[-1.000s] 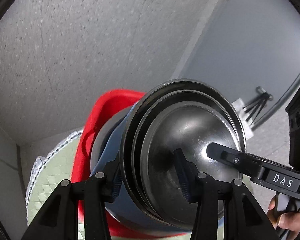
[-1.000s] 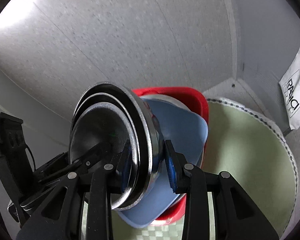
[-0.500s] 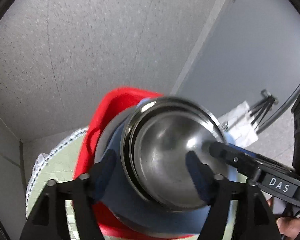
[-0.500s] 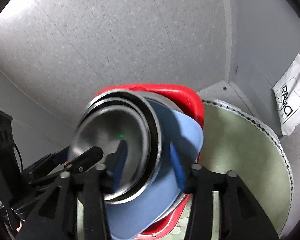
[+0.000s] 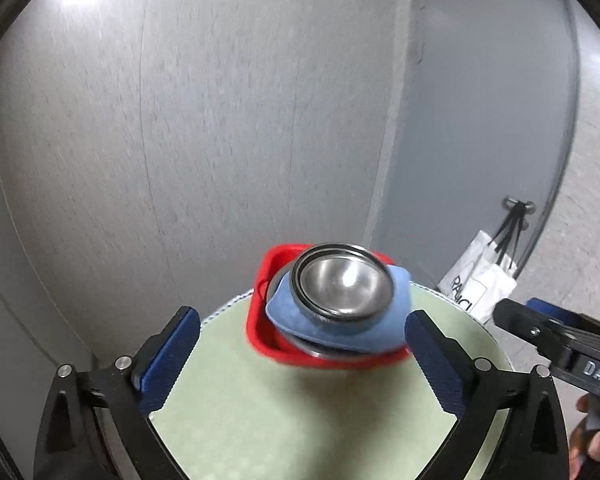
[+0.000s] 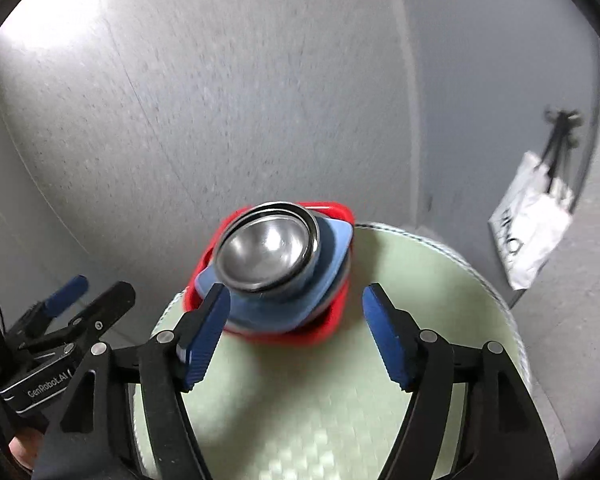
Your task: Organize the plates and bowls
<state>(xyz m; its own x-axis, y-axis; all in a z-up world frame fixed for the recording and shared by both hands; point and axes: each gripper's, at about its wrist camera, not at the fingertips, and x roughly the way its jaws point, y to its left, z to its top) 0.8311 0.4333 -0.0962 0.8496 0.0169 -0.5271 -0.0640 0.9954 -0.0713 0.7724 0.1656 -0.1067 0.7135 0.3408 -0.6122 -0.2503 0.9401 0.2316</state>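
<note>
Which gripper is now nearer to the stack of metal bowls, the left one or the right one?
Right, I judge. The right gripper is open, one pad overlapping the blue plate under the metal bowls. The left gripper is open too, apart from them.

A round table with a pale green checked cover and white trim fills the six o'clock area. A white printed bag hangs by black straps from a grey door's handle at three o'clock. Speckled grey wall behind.
</note>
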